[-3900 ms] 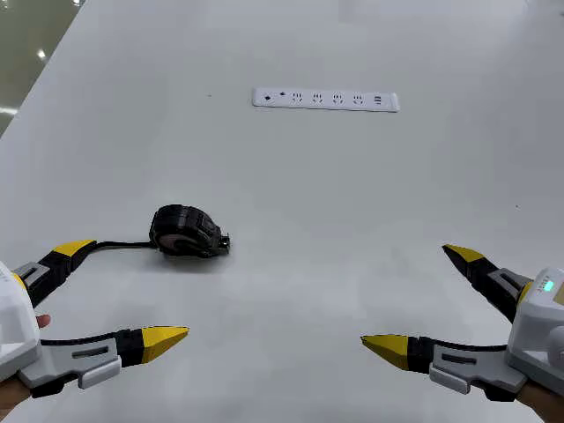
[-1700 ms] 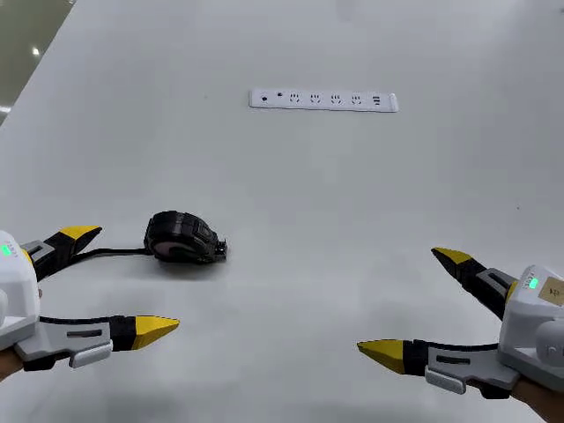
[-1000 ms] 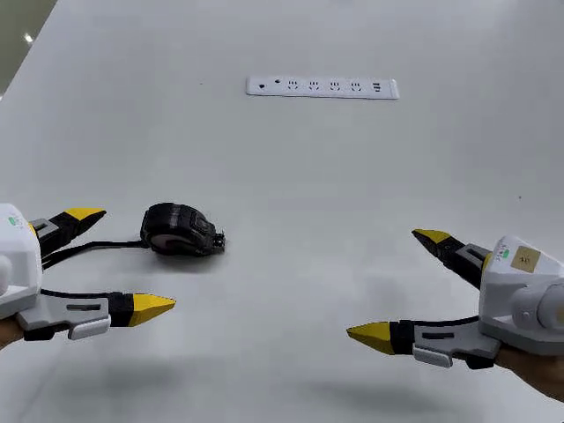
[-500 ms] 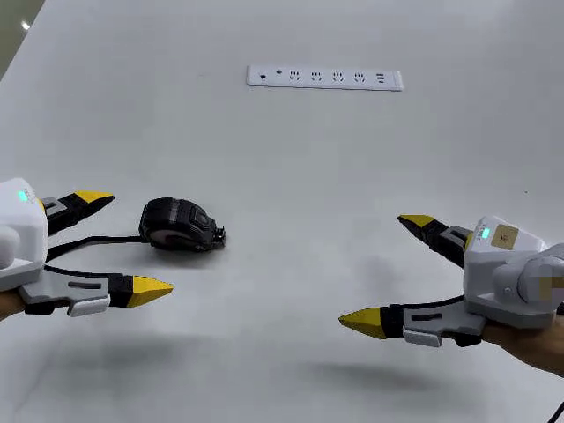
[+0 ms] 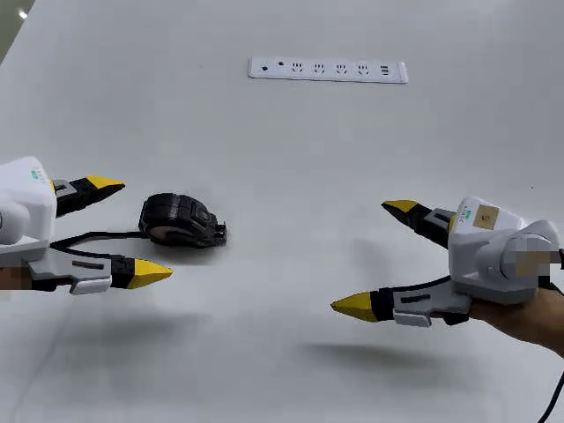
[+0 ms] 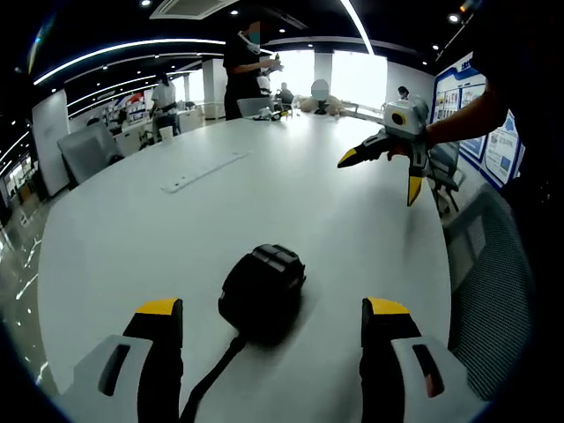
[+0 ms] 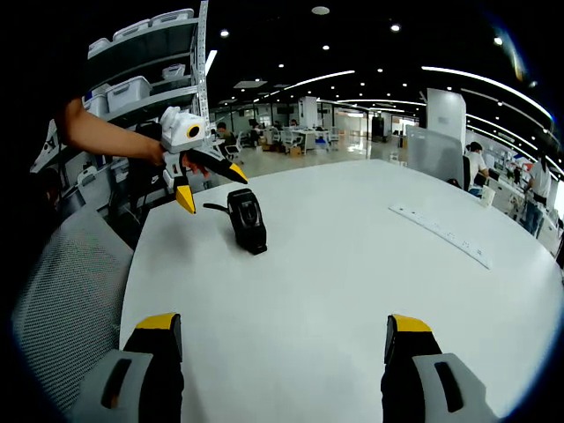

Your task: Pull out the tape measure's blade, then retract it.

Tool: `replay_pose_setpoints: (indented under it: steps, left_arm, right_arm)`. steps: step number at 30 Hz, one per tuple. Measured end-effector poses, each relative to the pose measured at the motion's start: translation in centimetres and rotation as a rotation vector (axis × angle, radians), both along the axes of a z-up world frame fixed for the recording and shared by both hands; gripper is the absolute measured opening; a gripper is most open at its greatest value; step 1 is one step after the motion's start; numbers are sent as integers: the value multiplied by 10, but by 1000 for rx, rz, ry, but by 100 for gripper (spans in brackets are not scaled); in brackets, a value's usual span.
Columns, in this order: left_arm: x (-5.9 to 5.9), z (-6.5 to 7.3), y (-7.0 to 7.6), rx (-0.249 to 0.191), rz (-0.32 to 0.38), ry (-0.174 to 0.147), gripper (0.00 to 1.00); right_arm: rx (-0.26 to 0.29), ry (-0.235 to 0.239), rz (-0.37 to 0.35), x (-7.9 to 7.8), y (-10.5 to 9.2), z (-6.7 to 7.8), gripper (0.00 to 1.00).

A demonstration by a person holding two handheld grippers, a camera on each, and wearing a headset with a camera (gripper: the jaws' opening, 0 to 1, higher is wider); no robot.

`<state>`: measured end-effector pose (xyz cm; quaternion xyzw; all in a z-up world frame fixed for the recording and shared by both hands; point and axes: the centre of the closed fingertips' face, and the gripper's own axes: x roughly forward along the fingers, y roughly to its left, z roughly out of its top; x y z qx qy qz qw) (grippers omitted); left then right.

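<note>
Compared with the earlier head views, the left gripper [image 5: 143, 228] has come forward and now brackets the tape measure [image 5: 181, 220] from the left, while the right gripper [image 5: 361, 256] has moved in toward the middle of the desk [image 5: 291, 159] and is raised higher; the tape measure itself lies where it lay before, in line with the left end of the power strip [image 5: 328, 70]. The black case rests on the white desk, its small blade hook at the case mouth on the side facing the right gripper, and its black strap [image 5: 88, 236] trails back between the left jaws. In the left gripper view the tape measure [image 6: 262, 291] sits just ahead, centred between the two yellow tips without touching either. The right gripper is well apart from the tape measure, with bare desk surface between them. The power strip lies flat at the far side of the desk, well apart from everything else. A grey mesh chair [image 7: 62, 300] stands at the desk edge, and shelving with pale bins [image 7: 132, 88] rises behind the left gripper. Both pairs of jaws are spread wide. Each gripper is held roughly level with its tips pointing inward and forward, and the person's right hand [image 5: 529, 317] wraps the right gripper's white body from behind
</note>
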<state>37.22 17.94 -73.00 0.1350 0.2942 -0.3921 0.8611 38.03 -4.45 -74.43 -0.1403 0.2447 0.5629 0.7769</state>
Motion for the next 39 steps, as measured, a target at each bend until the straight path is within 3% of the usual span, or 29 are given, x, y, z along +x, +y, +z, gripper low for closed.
replay_pose_setpoints:
  steps: [17, 39]
  left_arm:
    - [8, -11, 0, 46, -85, 32, 68]
    - [19, -26, -2, 122, -218, 74, 48]
  right_arm:
    - [-15, 4, 90, 10, 25, -11, 93]
    - [-39, -15, 216, 18, 62, -26, 77]
